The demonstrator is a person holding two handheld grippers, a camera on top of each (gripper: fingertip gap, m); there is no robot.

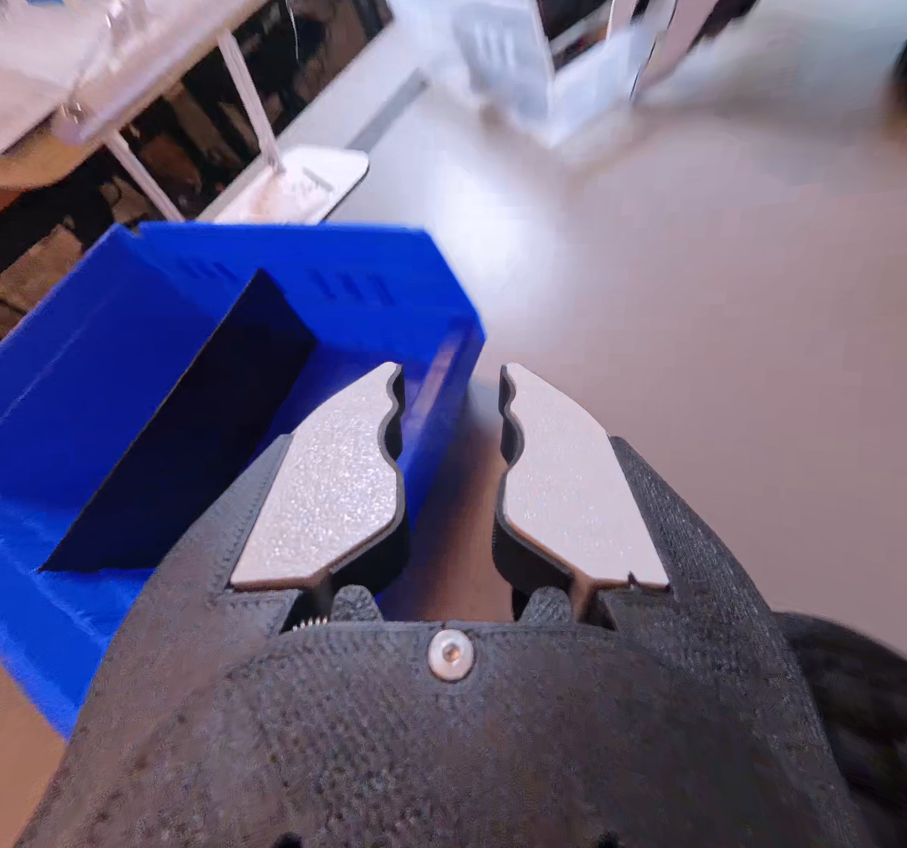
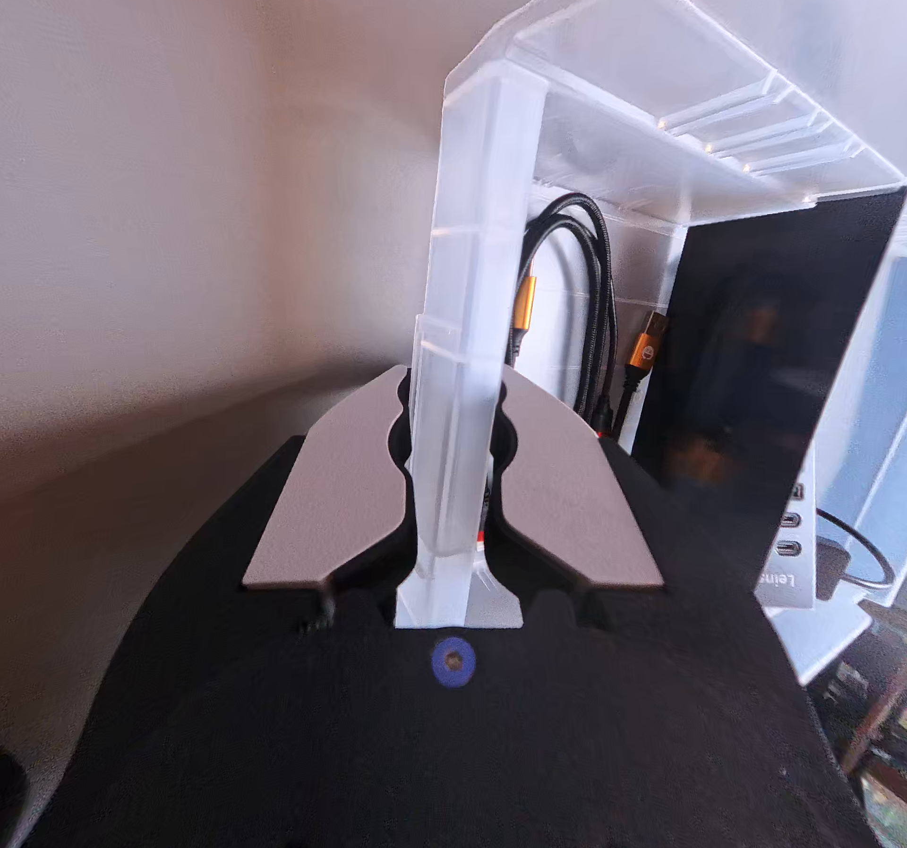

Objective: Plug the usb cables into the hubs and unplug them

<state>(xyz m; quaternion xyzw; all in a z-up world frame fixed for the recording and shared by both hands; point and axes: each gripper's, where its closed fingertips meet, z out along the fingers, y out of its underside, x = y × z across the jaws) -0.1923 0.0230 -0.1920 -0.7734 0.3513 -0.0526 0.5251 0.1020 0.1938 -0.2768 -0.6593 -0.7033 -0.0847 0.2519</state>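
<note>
The right gripper point(image 2: 454, 407) has its 2 jaws closed onto the rim of a clear plastic box point(image 2: 461, 333) at frame centre. Inside, right of centre, hang braided black usb cables point(image 2: 596, 284) with orange-sleeved plugs point(image 2: 643, 351); a hub point(image 2: 790, 520) shows at lower right. The left gripper point(image 1: 451, 382) stands partly open and empty over a blue bin point(image 1: 147, 382) at left. The cables look light and floppy, the plugs rigid: best pinched on the orange sleeve, probably a little slippery. The thin box wall may flex.
</note>
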